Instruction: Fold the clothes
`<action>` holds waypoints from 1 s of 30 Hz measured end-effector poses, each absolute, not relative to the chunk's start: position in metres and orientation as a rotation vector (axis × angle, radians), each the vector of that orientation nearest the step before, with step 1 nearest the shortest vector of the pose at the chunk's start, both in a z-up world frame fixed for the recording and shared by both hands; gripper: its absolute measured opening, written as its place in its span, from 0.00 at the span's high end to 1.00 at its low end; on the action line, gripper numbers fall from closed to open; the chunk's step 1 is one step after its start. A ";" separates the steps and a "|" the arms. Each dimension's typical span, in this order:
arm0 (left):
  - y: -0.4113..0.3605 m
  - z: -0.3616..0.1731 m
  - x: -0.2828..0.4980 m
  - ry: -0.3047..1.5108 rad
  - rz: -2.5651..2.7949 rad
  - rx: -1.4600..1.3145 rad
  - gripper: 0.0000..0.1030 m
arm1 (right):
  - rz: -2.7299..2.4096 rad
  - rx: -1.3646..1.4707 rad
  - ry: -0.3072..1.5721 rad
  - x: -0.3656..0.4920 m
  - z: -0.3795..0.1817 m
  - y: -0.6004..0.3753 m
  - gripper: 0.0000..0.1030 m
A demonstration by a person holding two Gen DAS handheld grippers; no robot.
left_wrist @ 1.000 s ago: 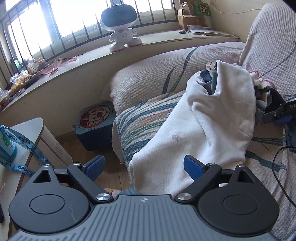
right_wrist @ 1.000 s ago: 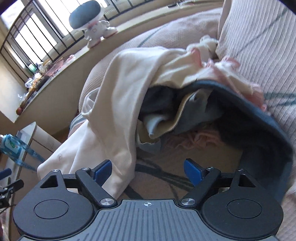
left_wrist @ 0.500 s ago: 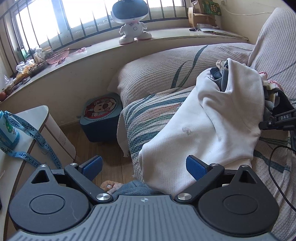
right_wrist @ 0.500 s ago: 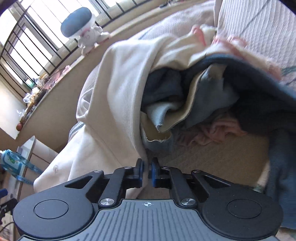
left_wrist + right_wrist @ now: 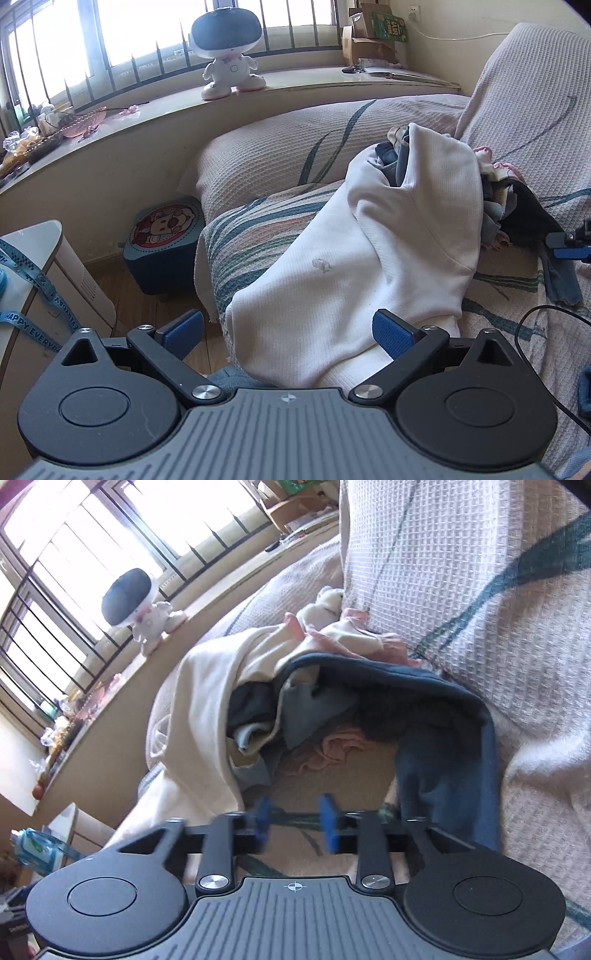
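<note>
While the heap of clothes (image 5: 461,192) sits unfolded against the sofa (image 5: 280,147) backrest, we see the white garment (image 5: 354,266) draped from the heap's top down the seat toward the left tool (image 5: 288,332), its long axis running from about 1 o'clock to 7 o'clock in the left view. Its lower hem lies just ahead of that tool, at 12 o'clock, between the spread blue pads, which close on nothing. We judge the left tool nearer the white hem. The right tool (image 5: 295,823) faces the heap's other side, the dark blue garment (image 5: 443,746) arching from 12 to 3 o'clock; its pads stand partly apart, blurred, holding nothing. Bare seat lies between them.

For writing, we read "HAPPY EVERYDAY" on the blue ribbon (image 5: 37,280) at 9 o'clock. The green box (image 5: 389,22) on the sill carries print too small to read. The toy robot (image 5: 227,44) shows no label.
</note>
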State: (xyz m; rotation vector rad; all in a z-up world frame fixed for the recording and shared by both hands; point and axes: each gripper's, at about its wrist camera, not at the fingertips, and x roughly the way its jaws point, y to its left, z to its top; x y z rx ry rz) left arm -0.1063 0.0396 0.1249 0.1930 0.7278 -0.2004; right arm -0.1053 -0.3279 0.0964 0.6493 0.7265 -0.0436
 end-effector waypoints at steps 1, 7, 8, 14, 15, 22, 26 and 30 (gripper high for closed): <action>0.040 0.124 -0.107 0.730 -0.201 0.189 0.03 | -0.025 0.648 0.728 -0.099 0.097 -0.325 0.37; 0.044 0.114 -0.105 0.766 -0.178 0.181 0.03 | 0.117 0.567 0.798 -0.045 0.076 -0.283 0.28; 0.044 0.113 -0.104 0.768 -0.177 0.182 0.03 | 0.120 0.565 0.803 -0.041 0.073 -0.280 0.28; 0.052 0.111 -0.103 0.786 -0.150 0.162 0.03 | 0.141 0.549 0.828 -0.020 0.054 -0.261 0.31; 0.053 0.110 -0.102 0.791 -0.145 0.158 0.03 | 0.145 0.547 0.832 -0.017 0.051 -0.258 0.53; 0.054 0.115 -0.104 0.786 -0.120 0.158 0.03 | 0.130 0.454 0.785 -0.025 0.060 -0.244 0.89; 0.057 0.118 -0.106 0.780 -0.117 0.143 0.03 | -0.009 0.463 0.693 -0.069 0.097 -0.272 0.90; 0.055 0.120 -0.108 0.773 -0.132 0.143 0.03 | -0.196 0.480 0.646 -0.128 0.122 -0.311 0.90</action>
